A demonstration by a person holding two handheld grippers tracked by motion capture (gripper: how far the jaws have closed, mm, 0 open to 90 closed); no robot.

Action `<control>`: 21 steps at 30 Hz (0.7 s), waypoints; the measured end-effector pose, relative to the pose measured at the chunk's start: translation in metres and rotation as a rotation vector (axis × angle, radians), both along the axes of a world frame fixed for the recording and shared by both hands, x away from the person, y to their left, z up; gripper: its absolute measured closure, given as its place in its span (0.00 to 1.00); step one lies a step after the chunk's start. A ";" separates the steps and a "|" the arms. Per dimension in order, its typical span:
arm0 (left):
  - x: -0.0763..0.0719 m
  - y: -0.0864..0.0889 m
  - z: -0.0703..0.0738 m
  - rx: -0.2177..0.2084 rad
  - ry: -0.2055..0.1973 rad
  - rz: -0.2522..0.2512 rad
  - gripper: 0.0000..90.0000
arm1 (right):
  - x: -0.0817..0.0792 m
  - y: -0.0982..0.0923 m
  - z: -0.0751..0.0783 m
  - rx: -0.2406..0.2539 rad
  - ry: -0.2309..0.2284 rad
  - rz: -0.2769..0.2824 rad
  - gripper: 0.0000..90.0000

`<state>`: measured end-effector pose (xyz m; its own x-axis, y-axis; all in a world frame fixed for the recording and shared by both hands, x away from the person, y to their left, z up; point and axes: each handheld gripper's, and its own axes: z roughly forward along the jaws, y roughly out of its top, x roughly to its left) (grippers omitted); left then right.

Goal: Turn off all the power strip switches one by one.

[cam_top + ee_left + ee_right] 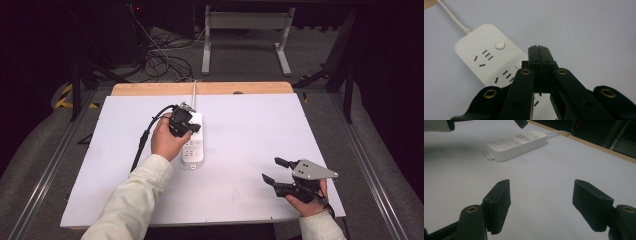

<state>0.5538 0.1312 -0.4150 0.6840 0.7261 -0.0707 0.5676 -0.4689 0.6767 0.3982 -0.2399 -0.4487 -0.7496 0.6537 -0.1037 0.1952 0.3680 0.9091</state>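
High view: sleeved forearms enter from the bottom edge. Left gripper hovers over the far half of a white power strip, which lies mid-tabletop with its long axis running away from the person and its cord leaving at the far end. Right gripper rests near the near right corner, well apart from the strip, its jaws spread and empty.

Left gripper view: both black jaws meet pad to pad with nothing between them, tips poised just above the power strip. One round switch button lies beyond and to the left of the tips; a second button sits right beside them, partly hidden.

Right gripper view: jaws stand wide apart over bare tabletop; the power strip lies ahead and to the left, long side toward the camera.

Judgement: the left hand is much the nearer, and a downward press with closed tips on a button looks like the coming move.
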 end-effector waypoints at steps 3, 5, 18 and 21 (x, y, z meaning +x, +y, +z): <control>0.000 -0.001 0.002 0.004 -0.003 0.003 1.00 | 0.000 -0.001 0.000 0.003 -0.003 0.000 0.35; 0.000 -0.001 0.002 0.002 -0.006 0.004 1.00 | 0.000 -0.001 0.000 0.004 -0.003 0.000 0.35; 0.015 -0.003 -0.014 0.015 -0.037 0.023 1.00 | 0.000 -0.001 0.000 0.006 0.002 0.000 0.35; 0.019 -0.002 -0.019 0.006 -0.032 0.034 1.00 | 0.000 -0.001 0.000 0.007 0.004 0.001 0.35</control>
<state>0.5731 0.1291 -0.4344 0.6608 0.7492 -0.0448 0.5614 -0.4538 0.6920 0.3985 -0.2414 -0.4489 -0.7503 0.6540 -0.0962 0.1984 0.3616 0.9110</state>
